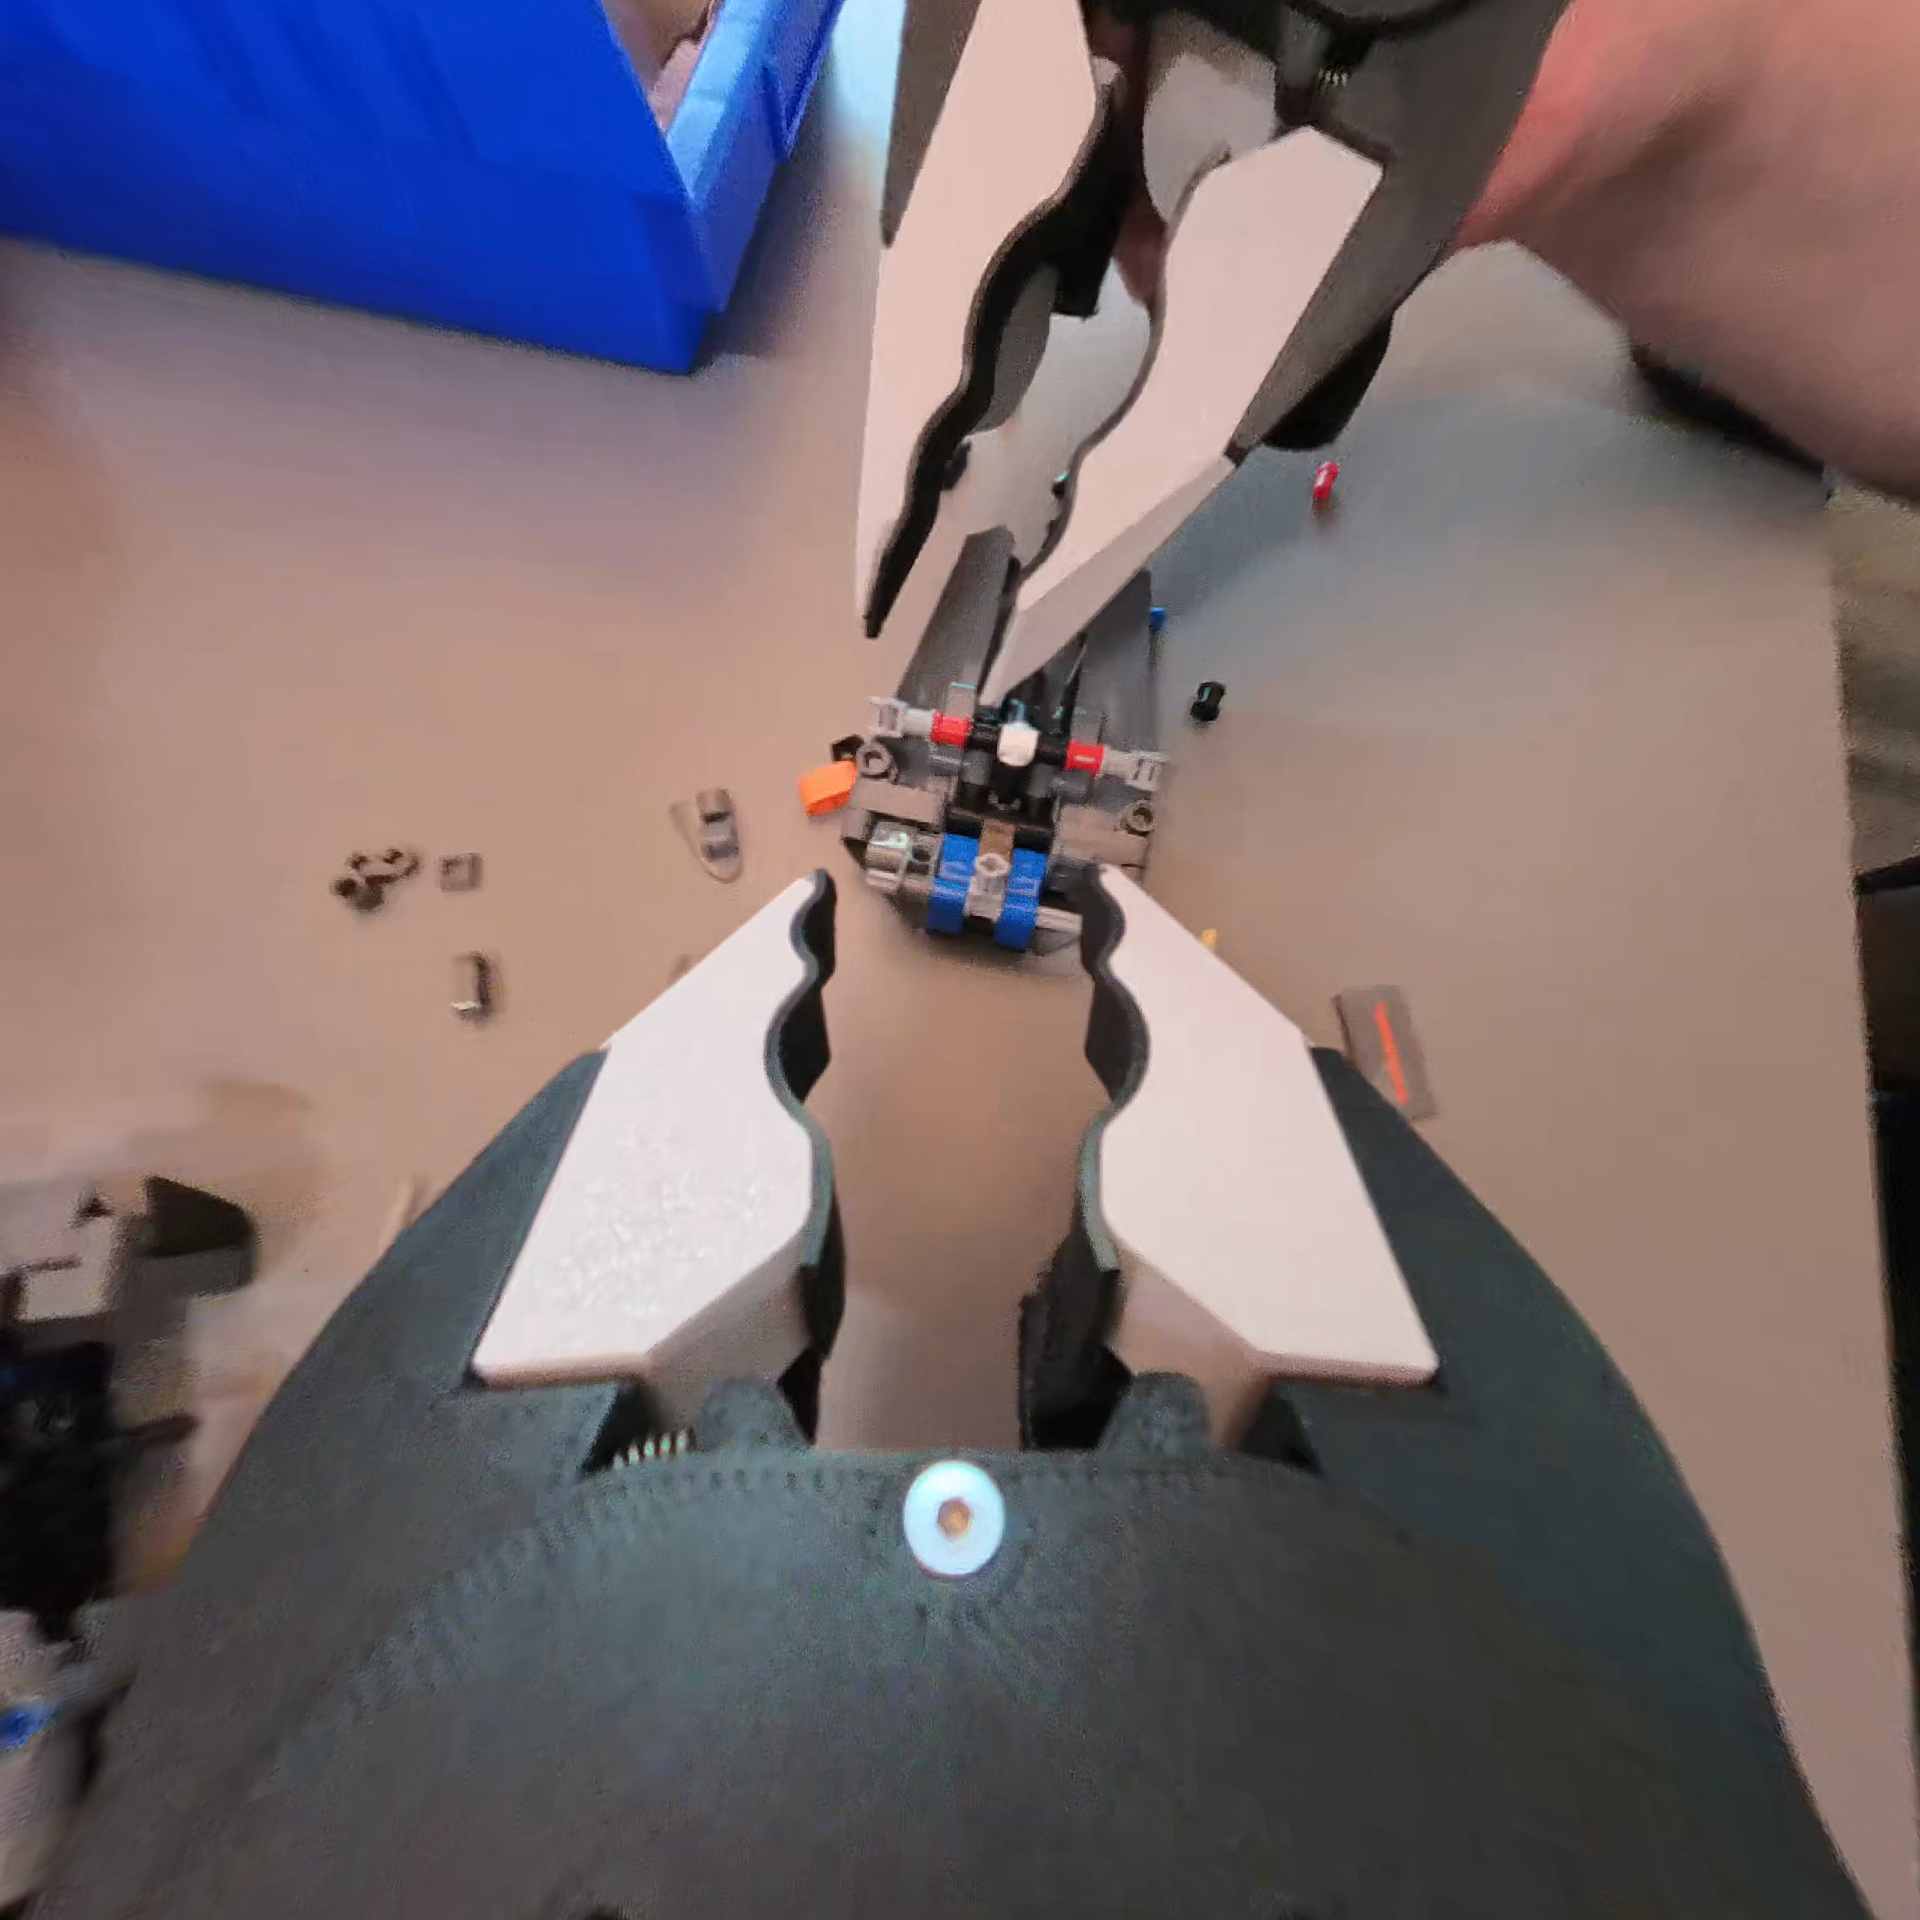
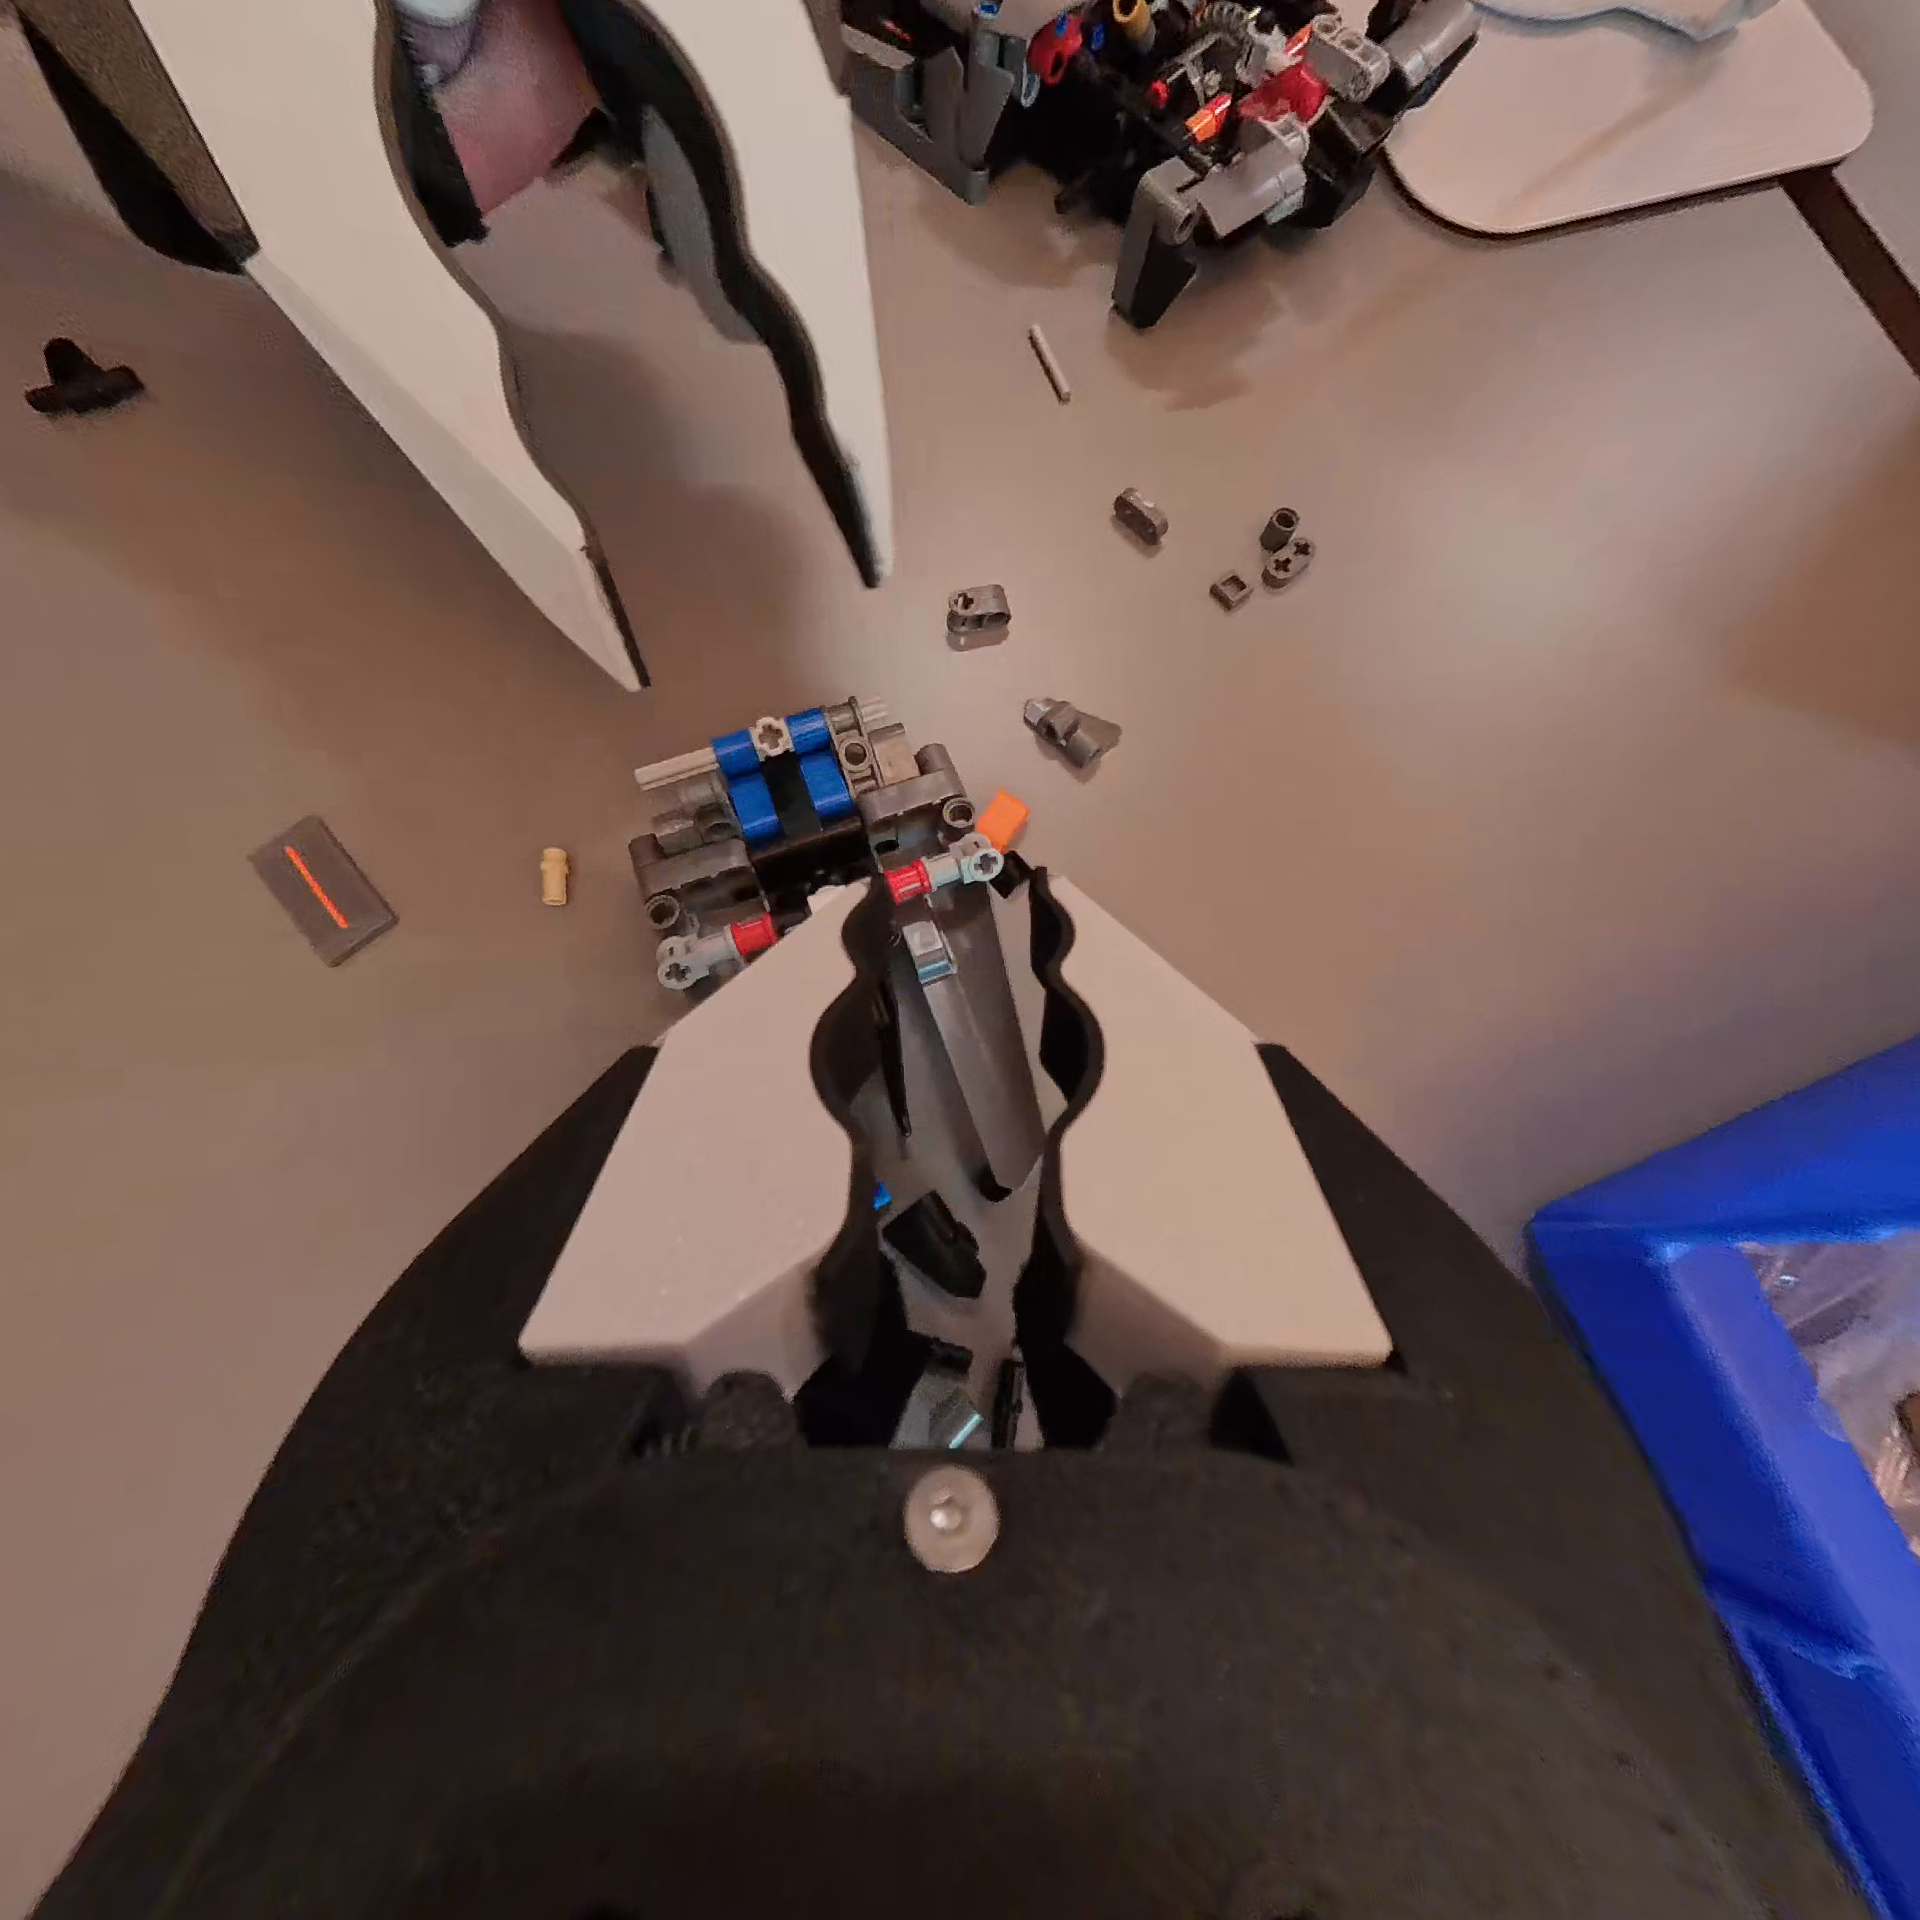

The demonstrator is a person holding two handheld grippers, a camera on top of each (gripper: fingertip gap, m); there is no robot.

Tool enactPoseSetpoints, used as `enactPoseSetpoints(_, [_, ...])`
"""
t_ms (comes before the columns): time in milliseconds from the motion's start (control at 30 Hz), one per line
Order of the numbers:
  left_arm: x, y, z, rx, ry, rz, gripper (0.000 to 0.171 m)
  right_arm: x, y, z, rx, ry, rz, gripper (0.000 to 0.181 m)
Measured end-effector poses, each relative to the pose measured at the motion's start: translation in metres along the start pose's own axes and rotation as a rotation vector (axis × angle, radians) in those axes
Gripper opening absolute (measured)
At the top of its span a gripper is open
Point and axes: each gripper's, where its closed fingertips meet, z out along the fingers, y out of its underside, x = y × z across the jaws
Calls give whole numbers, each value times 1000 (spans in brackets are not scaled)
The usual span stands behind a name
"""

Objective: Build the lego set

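The tan table (image 2: 1558,831) carries everything, and at its edge sits the blue bin (image 2: 1714,1455), at four o'clock in the right wrist view and eleven o'clock in the left, close enough that spare parts are a short reach away. At one o'clock in the right wrist view stands a larger finished assembly (image 2: 1174,114), seemingly parked out of the working area. The left gripper (image 1: 956,914) comes next, its fingers spread wide with nothing between them, its tips just beside the sub-assembly's blue end, probably to steady it. The right gripper (image 2: 951,904) has its fingers drawn narrow around a long dark grey panel (image 2: 966,1039) attached to the small lego sub-assembly (image 2: 800,831). That sub-assembly sits at the table's centre, so I judge the grip lets the person hold the model still or tilt it. Loose pieces lie scattered around it for picking: a dark tile with an orange stripe (image 2: 322,888) at nine o'clock, an orange piece (image 2: 1003,816) touching the model, grey connectors (image 2: 1070,732) at two o'clock, and a tan pin (image 2: 556,878). No brand or legible writing shows anywhere.
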Motion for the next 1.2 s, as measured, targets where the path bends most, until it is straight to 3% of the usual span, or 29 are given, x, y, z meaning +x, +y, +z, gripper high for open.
enactPoseSetpoints(167, [3,9,10,-33,-47,-110,30,-5,3,6,-23,2,-18,17])
enactPoseSetpoints(333, [3,10,16,-56,-76,-214,32,-5,1,10,-39,38,-9,11])
enactPoseSetpoints(533, [-5,14,9,-88,-107,-173,34,-20,-8,15,-24,3,29,5])
enactPoseSetpoints(667, [-15,24,7,-140,-89,-108,24,-32,-7,25,-57,-32,24,3])
enactPoseSetpoints(900, [-9,18,4,-107,-48,-239,34,-38,-15,34,-32,-43,52,0])
enactPoseSetpoints(1067, [-17,27,6,-136,-119,-310,19,-37,-18,38,-25,-10,61,0])
enactPoseSetpoints(1200, [-18,30,5,-158,-171,-307,18,-36,-19,40,-25,17,70,0])
